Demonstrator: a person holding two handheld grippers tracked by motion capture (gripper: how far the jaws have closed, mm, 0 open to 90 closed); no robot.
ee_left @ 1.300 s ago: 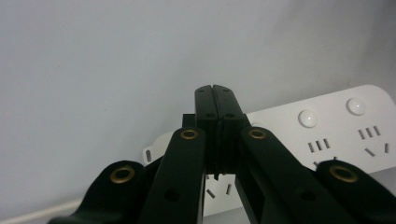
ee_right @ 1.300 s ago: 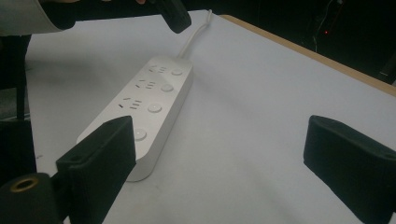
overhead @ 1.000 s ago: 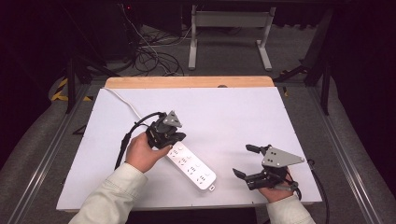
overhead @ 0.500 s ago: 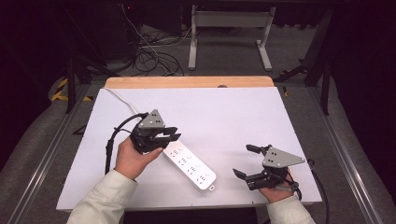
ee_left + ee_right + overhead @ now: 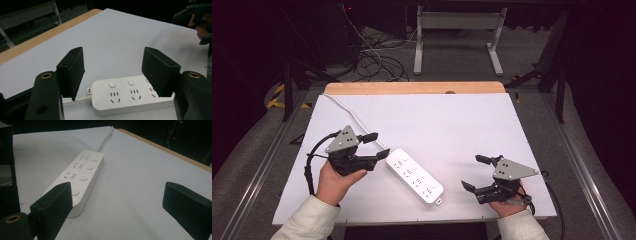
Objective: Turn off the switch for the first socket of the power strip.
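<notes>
A white power strip [image 5: 414, 176] lies flat and diagonal on the white table top [image 5: 452, 125], its white cord [image 5: 357, 117] running off to the back left. My left gripper [image 5: 378, 145] sits just left of the strip's cord end, pointing at it. Its jaws have just been opening and hold nothing. From the left gripper view, the strip [image 5: 130, 96] lies low ahead of the spread left gripper [image 5: 113, 62]. My right gripper [image 5: 472, 172] rests open near the front right, apart from the strip. The strip [image 5: 80, 175] lies ahead left of the right gripper [image 5: 117, 195].
A wooden strip [image 5: 412, 88] borders the table's far edge. Beyond it are tangled floor cables [image 5: 377, 65] and a metal stand [image 5: 457, 40]. A black cable [image 5: 312, 160] loops from the left gripper by the left edge.
The left gripper has drawn back to the left from the strip's cord end, and its jaws have gone from shut to open. The strip and the right gripper stay put.
</notes>
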